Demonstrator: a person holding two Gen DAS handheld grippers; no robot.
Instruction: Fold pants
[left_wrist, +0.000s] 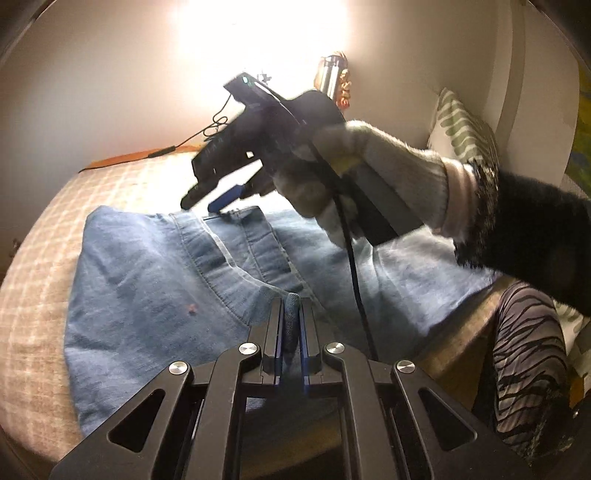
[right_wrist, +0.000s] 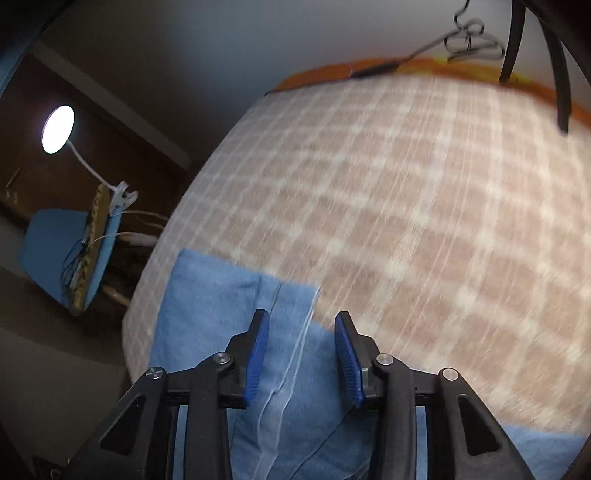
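Light blue jeans (left_wrist: 147, 280) lie spread on a bed with a beige checked cover (left_wrist: 122, 184). My left gripper (left_wrist: 291, 306) is shut on a pinched fold of denim at the near edge of the jeans. Farther back, a gloved hand (left_wrist: 388, 170) holds my right gripper (left_wrist: 207, 201) just above the waistband. In the right wrist view the right gripper (right_wrist: 302, 317) stands open over a seamed edge of the jeans (right_wrist: 221, 288). Its blue pads (right_wrist: 256, 354) sit apart on either side of the seam without pressing it. The checked cover (right_wrist: 406, 221) stretches beyond.
A striped pillow (left_wrist: 461, 125) leans on the wall at the right. A leg in zebra-patterned cloth (left_wrist: 528, 350) stands by the bed's near right edge. A cable (left_wrist: 207, 129) hangs at the far side. Off the bed's left edge are a blue chair (right_wrist: 55, 243) and a lamp (right_wrist: 58, 129).
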